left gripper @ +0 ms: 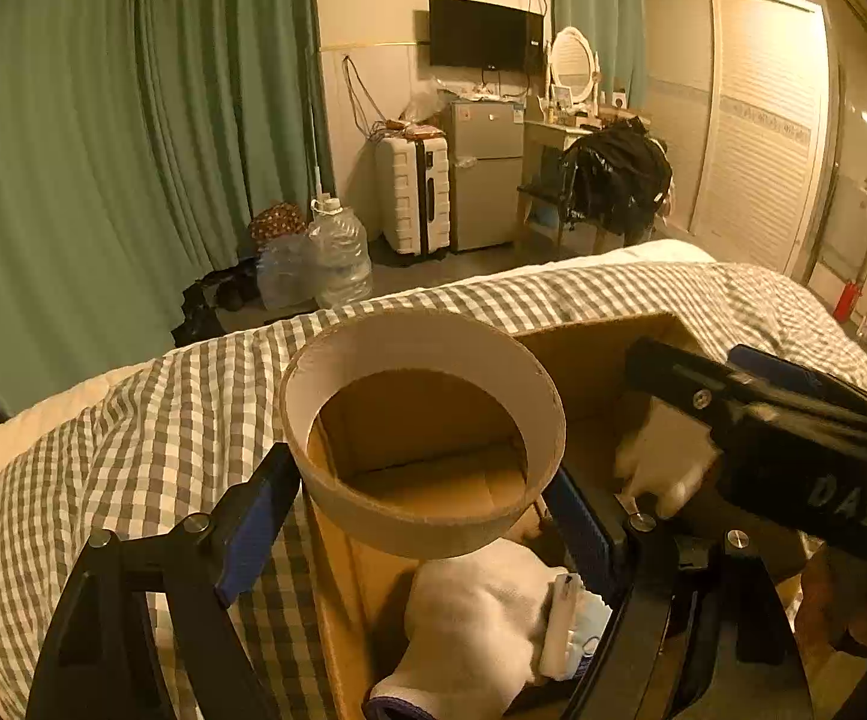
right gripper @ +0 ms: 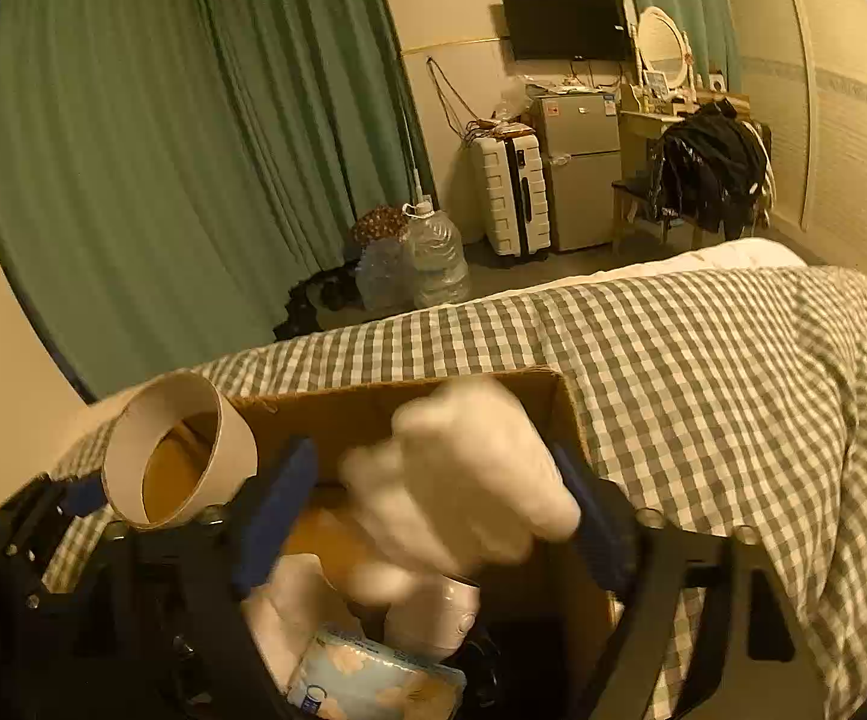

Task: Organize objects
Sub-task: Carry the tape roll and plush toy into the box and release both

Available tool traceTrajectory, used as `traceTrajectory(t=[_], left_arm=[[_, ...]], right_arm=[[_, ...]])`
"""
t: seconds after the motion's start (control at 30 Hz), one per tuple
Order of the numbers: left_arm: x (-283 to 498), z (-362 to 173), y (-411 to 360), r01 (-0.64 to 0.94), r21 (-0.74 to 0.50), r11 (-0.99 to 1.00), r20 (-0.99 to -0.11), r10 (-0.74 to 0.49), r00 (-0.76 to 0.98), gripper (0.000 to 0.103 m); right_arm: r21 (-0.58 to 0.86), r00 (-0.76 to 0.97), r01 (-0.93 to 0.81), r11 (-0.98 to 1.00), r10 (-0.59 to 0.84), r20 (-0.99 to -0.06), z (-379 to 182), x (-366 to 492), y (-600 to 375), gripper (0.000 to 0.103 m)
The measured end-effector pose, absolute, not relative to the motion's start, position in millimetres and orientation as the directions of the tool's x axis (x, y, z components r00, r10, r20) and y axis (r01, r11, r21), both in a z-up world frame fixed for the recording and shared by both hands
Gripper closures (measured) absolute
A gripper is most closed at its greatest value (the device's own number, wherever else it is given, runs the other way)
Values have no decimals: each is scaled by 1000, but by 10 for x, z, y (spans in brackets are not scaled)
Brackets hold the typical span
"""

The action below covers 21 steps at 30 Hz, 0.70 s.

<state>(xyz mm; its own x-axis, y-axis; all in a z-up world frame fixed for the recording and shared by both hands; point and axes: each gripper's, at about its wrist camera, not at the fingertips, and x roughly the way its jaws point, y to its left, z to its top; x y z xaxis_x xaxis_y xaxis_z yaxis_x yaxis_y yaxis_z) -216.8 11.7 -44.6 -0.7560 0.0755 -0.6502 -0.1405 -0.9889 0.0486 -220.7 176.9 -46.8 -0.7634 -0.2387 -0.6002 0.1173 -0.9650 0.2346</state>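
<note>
My left gripper (left gripper: 424, 495) is shut on a wide cardboard tape-roll ring (left gripper: 424, 432) and holds it above the left part of an open cardboard box (left gripper: 601, 354) on the bed. The ring also shows in the right wrist view (right gripper: 178, 459). My right gripper (right gripper: 433, 507) holds a white, blurred soft cloth item (right gripper: 463, 468) over the box (right gripper: 397, 399); it appears in the left wrist view (left gripper: 667, 456). In the box lie white cloth (left gripper: 475, 618), a blue tissue pack (right gripper: 373, 678) and a pale round item (right gripper: 439, 618).
The box sits on a grey-checked duvet (right gripper: 703, 372). Beyond the bed are green curtains (left gripper: 103, 120), water jugs (left gripper: 337, 252), a white suitcase (left gripper: 412, 192), a small fridge (left gripper: 484, 171), and a chair draped with dark clothes (left gripper: 613, 174).
</note>
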Motion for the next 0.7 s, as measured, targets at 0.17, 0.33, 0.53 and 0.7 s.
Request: traceTrajectory(t=[0.17, 0.33, 0.53, 0.7], left_arm=[[-2045, -375, 174, -141, 85, -986, -623, 58, -780, 4], [-1816, -218, 233, -146, 109, -983, -584, 55, -810, 4], [-1538, 35, 186, -141, 49, -989, -560, 90, -824, 4], [-1236, 173, 178, -112, 61, -992, -533, 63, -843, 4]], right_arm=[[273, -794, 111, -955, -251, -554, -348, -2084, 1902, 12], [253, -814, 107, -961, -231, -532, -178, -1927, 1931, 12], [205, -844, 97, -974, -190, -501, 135, -1579, 1960, 12], [173, -874, 107, -979, -176, -452, 360, -1058, 2064, 12]])
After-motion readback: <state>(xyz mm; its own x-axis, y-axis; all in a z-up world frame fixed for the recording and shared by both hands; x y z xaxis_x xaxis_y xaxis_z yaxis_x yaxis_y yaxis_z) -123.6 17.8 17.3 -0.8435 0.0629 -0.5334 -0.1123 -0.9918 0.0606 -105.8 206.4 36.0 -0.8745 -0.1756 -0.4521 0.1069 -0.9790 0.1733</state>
